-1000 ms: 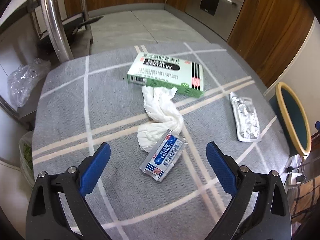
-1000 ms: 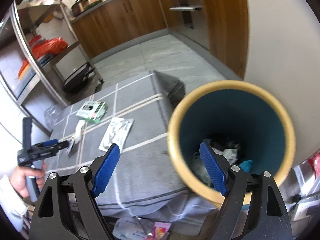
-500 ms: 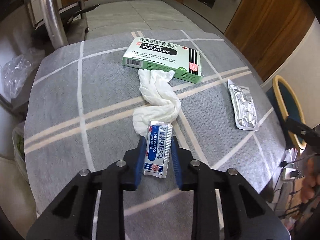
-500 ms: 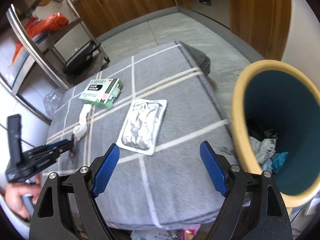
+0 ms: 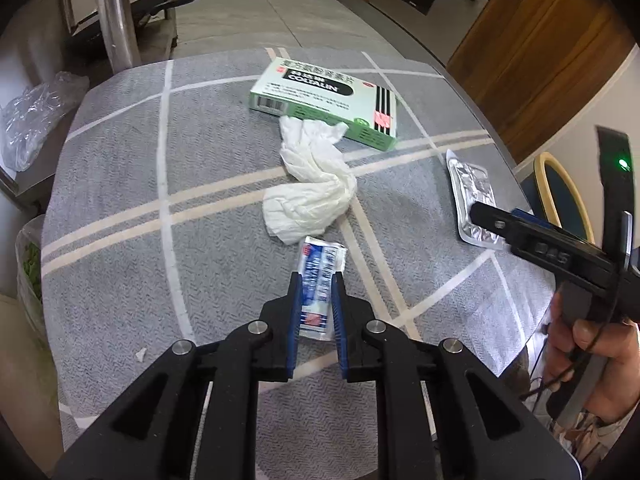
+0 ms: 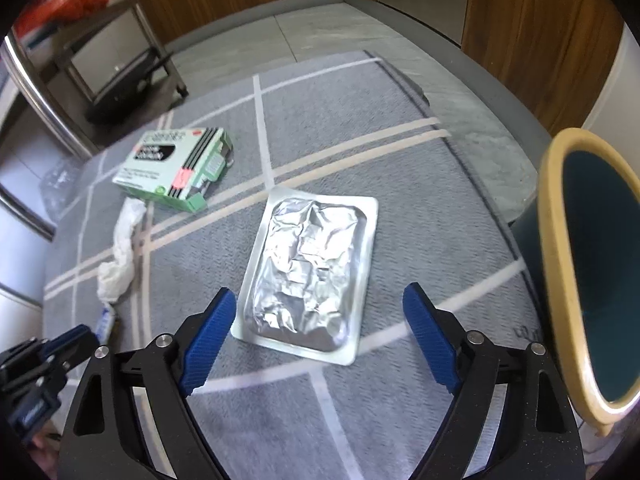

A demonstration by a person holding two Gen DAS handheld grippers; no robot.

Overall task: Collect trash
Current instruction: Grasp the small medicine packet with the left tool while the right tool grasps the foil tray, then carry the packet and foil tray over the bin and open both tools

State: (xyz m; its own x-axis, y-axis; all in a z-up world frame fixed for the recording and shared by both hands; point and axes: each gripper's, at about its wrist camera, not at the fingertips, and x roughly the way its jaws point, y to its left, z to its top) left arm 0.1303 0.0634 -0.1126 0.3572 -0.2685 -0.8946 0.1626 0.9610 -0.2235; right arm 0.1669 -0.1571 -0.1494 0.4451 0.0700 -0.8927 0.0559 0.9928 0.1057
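The left hand-held gripper (image 5: 316,280) is clenched on a blue-and-white sachet (image 5: 320,276), its blue fingers (image 5: 295,304) pressing the packet's two long edges; the far end of the sachet sticks out beyond the fingertips, above the grey cloth-covered surface (image 5: 120,184). Just ahead of that gripper lies a crumpled white tissue (image 5: 312,184), its near end almost touching the sachet. Beyond the tissue, farther from the gripper, sits a green and white medicine box (image 5: 324,100), with the tissue's far tip against its near side.

The right hand-held gripper (image 6: 320,316) is released, its jaws spread wide, and hovers over the near end of a silver foil blister pack (image 6: 308,272) lying flat on the surface; the pack's near corners fall between the two blue fingers (image 6: 208,336). To the right of this gripper, off the edge of the surface, stands a teal bin (image 6: 556,280) with a tan rim, its opening tipped toward the camera. To its left and farther away are the medicine box and the tissue, with the left gripper low at the left edge of the right wrist view.
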